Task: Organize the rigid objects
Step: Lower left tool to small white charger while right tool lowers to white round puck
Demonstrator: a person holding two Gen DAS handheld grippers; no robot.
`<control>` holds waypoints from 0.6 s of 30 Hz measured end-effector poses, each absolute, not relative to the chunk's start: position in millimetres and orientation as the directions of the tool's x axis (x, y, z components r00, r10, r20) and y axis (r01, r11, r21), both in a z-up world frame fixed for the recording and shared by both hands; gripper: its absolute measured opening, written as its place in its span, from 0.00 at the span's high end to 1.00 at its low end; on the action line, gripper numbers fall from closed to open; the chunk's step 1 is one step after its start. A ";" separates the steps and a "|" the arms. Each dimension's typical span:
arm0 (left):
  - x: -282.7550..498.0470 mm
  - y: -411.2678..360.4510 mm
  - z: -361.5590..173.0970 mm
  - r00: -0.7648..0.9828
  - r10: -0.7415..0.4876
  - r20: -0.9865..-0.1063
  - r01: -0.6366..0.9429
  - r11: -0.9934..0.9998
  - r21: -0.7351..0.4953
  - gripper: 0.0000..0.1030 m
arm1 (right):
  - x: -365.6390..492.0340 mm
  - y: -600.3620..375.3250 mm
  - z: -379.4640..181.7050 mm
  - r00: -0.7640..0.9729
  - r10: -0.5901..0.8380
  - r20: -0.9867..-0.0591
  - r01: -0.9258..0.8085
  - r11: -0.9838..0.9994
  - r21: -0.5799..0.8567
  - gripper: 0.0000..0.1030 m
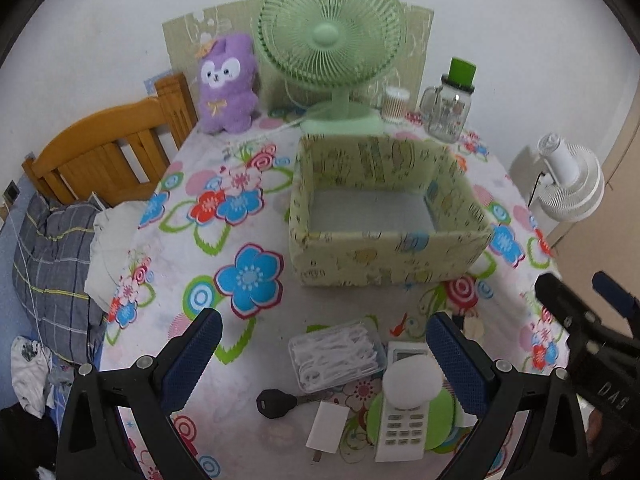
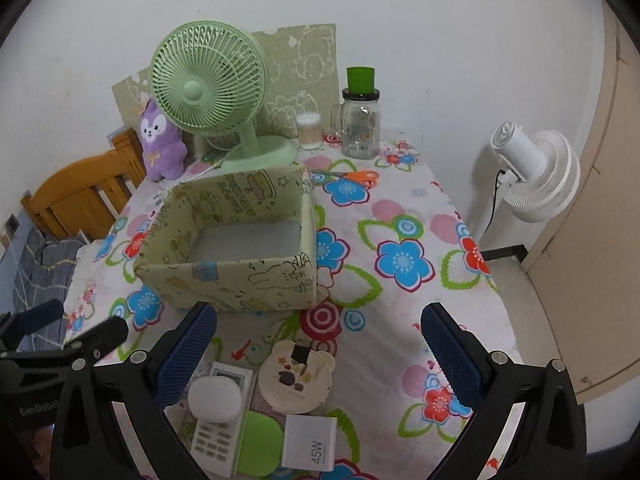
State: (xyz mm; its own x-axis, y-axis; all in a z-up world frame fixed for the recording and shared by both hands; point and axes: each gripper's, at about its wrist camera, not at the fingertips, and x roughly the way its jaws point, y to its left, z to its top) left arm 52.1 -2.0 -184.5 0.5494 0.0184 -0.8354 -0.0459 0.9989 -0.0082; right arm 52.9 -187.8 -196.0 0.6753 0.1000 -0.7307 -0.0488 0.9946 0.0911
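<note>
An empty cloth-covered storage box [image 1: 384, 256] [image 2: 228, 280] stands mid-table. Near the front edge lie a clear case of floss picks [image 1: 338, 356], a black car key [image 1: 276, 402], a white remote [image 1: 402, 428] [image 2: 218, 436] with a white oval case [image 1: 412, 380] [image 2: 214, 398] resting on it, a green disc [image 2: 258, 444], a white 45W charger [image 2: 310, 446] and a cream bear-shaped tin [image 2: 294, 380]. My left gripper [image 1: 324, 344] hovers open above the floss case. My right gripper [image 2: 318, 344] hovers open above the tin. Neither holds anything.
At the back stand a green desk fan [image 1: 328, 40], a purple plush [image 1: 228, 84], a cotton-swab tub [image 1: 394, 106] and a glass jar with green lid [image 1: 450, 112]. Orange scissors [image 2: 356, 176] lie behind the box. A wooden headboard [image 1: 100, 152] and bedding are left; a white floor fan [image 2: 536, 176] is right.
</note>
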 end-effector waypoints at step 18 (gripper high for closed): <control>45.0 6.7 -254.3 0.435 0.018 -0.900 0.015 1.000 0.027 0.04 | 42.3 -139.6 -245.5 0.629 0.135 -0.766 -0.135 0.989 0.064 0.00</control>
State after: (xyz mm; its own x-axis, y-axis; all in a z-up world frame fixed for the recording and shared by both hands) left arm 45.0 6.7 -254.3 0.4353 0.0177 -0.9001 0.0152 0.9995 0.0270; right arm 42.3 -139.6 -245.5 0.6286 0.1353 -0.7659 -0.1349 0.9888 0.0640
